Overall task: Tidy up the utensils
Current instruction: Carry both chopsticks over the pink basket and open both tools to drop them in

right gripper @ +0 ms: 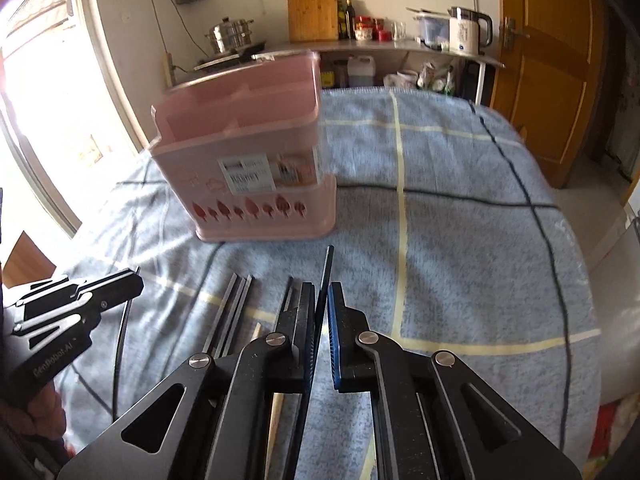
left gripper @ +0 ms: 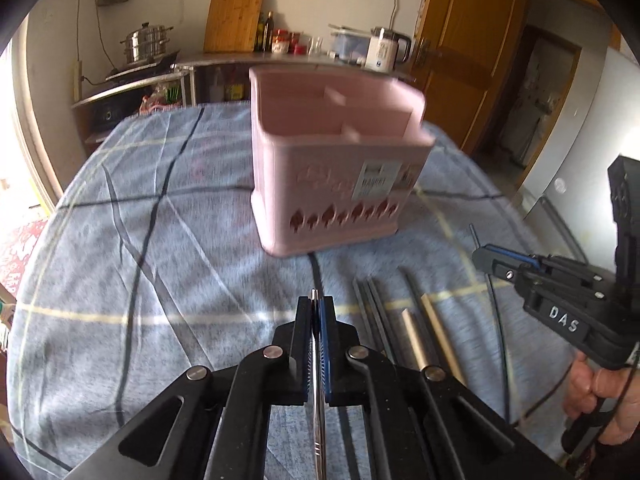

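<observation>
A pink utensil holder [left gripper: 336, 160] with several compartments stands upright on the blue checked cloth, beyond both grippers. My left gripper [left gripper: 318, 300] is shut on a thin metal chopstick [left gripper: 319, 420], whose tip pokes out just past the pads. To its right, my right gripper [left gripper: 482, 258] grips a thin black chopstick [left gripper: 474, 236]. In the right wrist view the right gripper [right gripper: 322, 296] is shut on that black chopstick [right gripper: 328, 268], which points toward the holder [right gripper: 248, 160]. The left gripper [right gripper: 134, 280] shows at the left edge. Both held sticks hang above the cloth.
Dark chopsticks [left gripper: 374, 312] and pale wooden ones [left gripper: 416, 340] lie side by side on the cloth [left gripper: 160, 280] between the grippers. A hand [left gripper: 600, 396] holds the right gripper. Behind the table a counter [right gripper: 360, 46] carries a kettle, jars, a cutting board and a steel pot. A wooden door [right gripper: 540, 80] is at the right.
</observation>
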Available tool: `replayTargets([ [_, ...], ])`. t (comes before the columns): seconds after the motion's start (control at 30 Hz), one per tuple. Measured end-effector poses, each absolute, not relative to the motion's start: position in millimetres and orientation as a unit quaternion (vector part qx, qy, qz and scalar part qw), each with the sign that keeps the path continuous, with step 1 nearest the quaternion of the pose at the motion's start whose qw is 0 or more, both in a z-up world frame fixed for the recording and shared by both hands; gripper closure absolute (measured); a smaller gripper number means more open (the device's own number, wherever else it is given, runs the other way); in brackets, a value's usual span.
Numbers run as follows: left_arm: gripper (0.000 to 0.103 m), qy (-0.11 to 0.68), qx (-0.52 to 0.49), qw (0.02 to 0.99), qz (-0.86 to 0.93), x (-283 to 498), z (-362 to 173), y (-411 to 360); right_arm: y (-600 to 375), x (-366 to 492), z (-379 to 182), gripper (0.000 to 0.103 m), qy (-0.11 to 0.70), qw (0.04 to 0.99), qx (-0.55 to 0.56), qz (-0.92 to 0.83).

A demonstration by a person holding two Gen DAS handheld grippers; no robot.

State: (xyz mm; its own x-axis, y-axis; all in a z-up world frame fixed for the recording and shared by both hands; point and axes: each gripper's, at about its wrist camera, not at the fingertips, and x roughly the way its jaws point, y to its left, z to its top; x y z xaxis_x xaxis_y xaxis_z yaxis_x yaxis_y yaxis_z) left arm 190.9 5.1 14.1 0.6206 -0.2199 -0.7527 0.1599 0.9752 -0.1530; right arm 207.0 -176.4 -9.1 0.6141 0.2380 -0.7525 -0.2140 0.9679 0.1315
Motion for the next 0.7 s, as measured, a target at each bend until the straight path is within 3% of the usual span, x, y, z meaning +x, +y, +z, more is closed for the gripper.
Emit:
replayTargets([
  [0.7, 0.1, 0.345, -0.037, 0.928, -0.133, 174, 115, 15, -187, 181, 82, 0.099, 0.327, 0.935, 0.015, 0.14],
])
